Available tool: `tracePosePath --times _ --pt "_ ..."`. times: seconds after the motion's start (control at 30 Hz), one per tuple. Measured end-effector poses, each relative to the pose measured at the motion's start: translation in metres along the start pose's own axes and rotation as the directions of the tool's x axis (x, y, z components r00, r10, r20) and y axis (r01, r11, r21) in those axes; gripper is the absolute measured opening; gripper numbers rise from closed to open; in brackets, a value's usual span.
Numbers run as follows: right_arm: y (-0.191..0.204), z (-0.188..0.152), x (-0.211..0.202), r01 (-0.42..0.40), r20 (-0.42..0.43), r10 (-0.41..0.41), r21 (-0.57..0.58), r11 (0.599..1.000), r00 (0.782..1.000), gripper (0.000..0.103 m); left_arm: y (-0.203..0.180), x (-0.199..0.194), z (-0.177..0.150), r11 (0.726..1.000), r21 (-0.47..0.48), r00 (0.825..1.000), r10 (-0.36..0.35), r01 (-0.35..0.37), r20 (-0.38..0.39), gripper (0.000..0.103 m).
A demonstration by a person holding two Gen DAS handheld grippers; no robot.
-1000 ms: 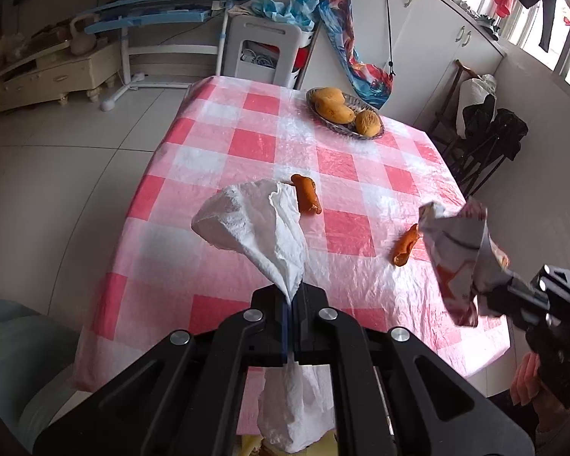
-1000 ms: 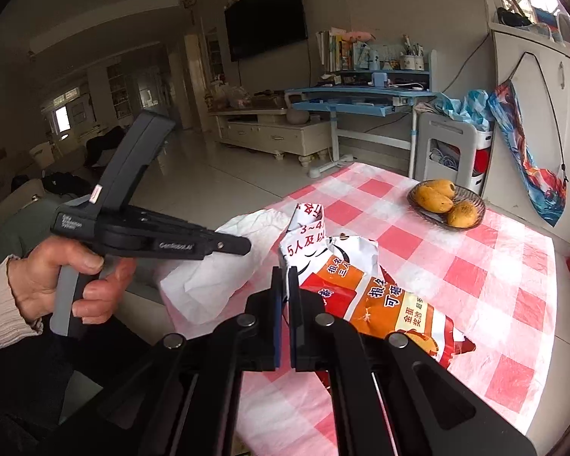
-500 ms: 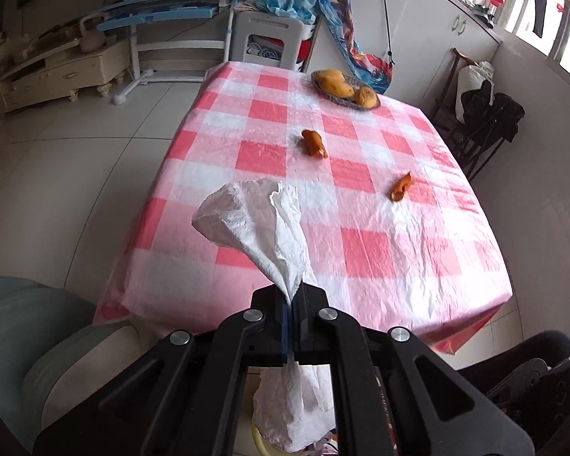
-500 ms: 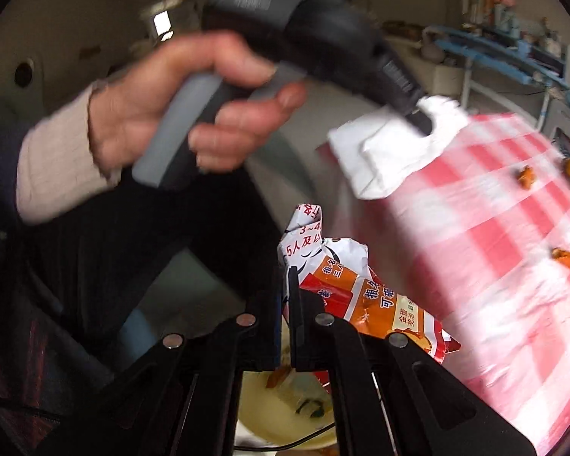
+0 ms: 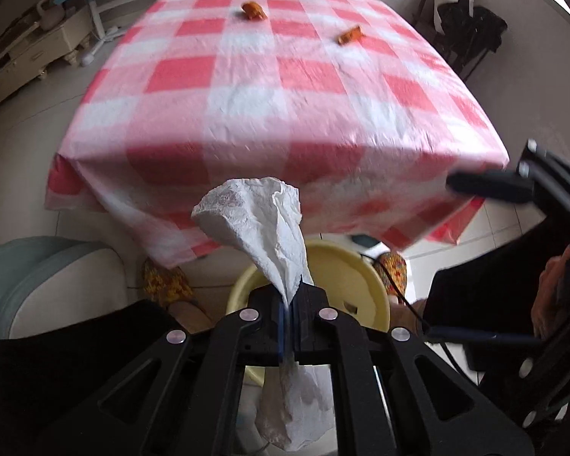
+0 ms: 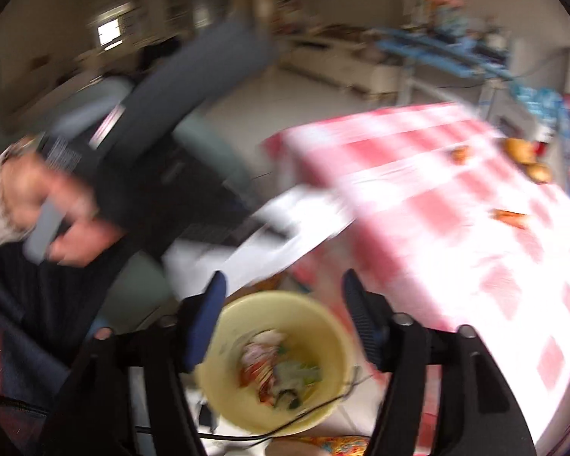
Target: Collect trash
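My left gripper pinches the crumpled white paper tissue, which hangs directly above the round yellow plastic bin. My right gripper is opening, nothing between its fingers, over the same bin.

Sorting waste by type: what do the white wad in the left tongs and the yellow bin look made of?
White wad: probably tissue paper, matte, with soft crumpled folds and a faint embossed grain. Yellow bin: likely moulded plastic, with a smooth, slightly glossy wall and an even pale colour.
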State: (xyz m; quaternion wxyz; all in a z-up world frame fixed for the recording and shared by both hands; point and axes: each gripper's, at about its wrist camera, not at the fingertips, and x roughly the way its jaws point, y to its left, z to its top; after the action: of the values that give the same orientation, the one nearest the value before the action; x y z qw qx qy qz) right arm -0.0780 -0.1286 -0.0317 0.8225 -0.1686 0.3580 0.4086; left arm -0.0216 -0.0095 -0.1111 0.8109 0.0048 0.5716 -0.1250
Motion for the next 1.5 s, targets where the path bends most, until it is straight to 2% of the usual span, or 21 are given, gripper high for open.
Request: tracePosePath --times 0.03,0.1,0.13,0.17,0.2,0.3,0.33,0.5,0.83,1.5 --pt "-0.002 -0.001 0.000 0.051 -0.006 -0.051 0.006 0.999 0.999 0.075 -0.004 0.004 -0.003 1.000 0.020 1.000 0.009 -0.009 -0.022 0.007" --pt "-0.004 -0.002 0.004 0.119 -0.032 -0.119 0.012 0.993 0.992 0.075 -0.010 0.006 -0.006 0.998 0.050 0.999 0.033 -0.032 -0.027 0.024" --pt "-0.005 -0.003 0.007 0.142 -0.046 -0.141 0.014 0.990 0.989 0.076 -0.011 0.003 -0.006 0.997 0.054 0.999 0.047 -0.046 -0.010 0.030" --pt "-0.009 -0.002 0.011 0.161 -0.059 -0.160 0.013 0.987 0.985 0.076 -0.010 0.000 -0.005 0.997 0.049 0.998 0.056 -0.056 0.013 0.042" --pt "-0.009 -0.001 0.012 0.180 -0.071 -0.179 0.009 0.984 0.981 0.076 -0.008 -0.006 -0.003 0.997 0.035 0.997 0.063 -0.064 0.044 0.048" --pt "-0.013 -0.004 0.017 0.219 -0.089 -0.218 -0.006 0.976 0.972 0.077 0.003 -0.019 0.002 0.995 -0.020 0.987 0.100 -0.099 0.128 0.056" --pt "-0.011 -0.006 0.018 0.227 -0.087 -0.227 -0.010 0.974 0.970 0.080 0.007 -0.023 0.003 0.993 -0.043 0.981 0.115 -0.110 0.156 0.058" --pt "-0.010 -0.017 0.016 0.259 -0.073 -0.261 -0.028 0.965 0.963 0.083 0.024 -0.042 0.011 0.984 -0.142 0.956 0.141 -0.106 0.257 0.067" --pt "-0.002 -0.013 0.022 0.271 -0.062 -0.276 -0.075 0.960 0.959 0.085 0.036 -0.057 0.015 0.973 -0.220 0.929 0.139 -0.065 0.342 0.072" --pt "0.005 -0.010 0.021 0.275 -0.029 -0.279 -0.093 0.957 0.960 0.086 0.036 -0.059 0.016 0.973 -0.225 0.916 0.141 -0.057 0.375 0.073"
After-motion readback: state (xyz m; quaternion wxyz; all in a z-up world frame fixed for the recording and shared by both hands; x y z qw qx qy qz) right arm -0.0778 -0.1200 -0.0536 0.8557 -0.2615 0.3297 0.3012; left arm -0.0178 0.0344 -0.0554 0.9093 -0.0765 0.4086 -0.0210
